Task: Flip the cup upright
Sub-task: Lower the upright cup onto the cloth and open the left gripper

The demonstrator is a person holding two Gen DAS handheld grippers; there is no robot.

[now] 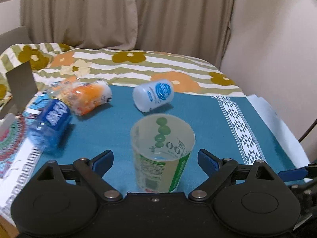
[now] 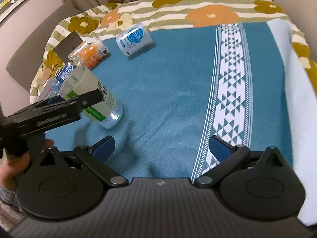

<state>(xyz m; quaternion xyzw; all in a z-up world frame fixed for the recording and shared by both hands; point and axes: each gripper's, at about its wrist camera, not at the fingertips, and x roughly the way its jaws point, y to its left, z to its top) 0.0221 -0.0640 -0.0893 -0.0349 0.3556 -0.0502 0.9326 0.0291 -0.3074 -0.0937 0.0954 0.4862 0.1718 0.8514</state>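
A translucent plastic cup (image 1: 161, 154) with green print stands upright on the blue cloth (image 1: 208, 123), mouth up. My left gripper (image 1: 156, 158) is open, its blue pads on either side of the cup with gaps to both. In the right wrist view the same cup (image 2: 91, 95) stands at the left, partly behind the left gripper's black finger (image 2: 59, 109). My right gripper (image 2: 161, 148) is open and empty over bare blue cloth (image 2: 168, 89), well right of the cup.
A white cup with blue print (image 1: 153, 95) lies on its side behind the upright cup. An orange clear cup (image 1: 89, 97) and a blue-labelled bottle (image 1: 51, 123) lie at the left. A floral striped blanket (image 1: 138, 65) lies beyond; curtain and wall behind.
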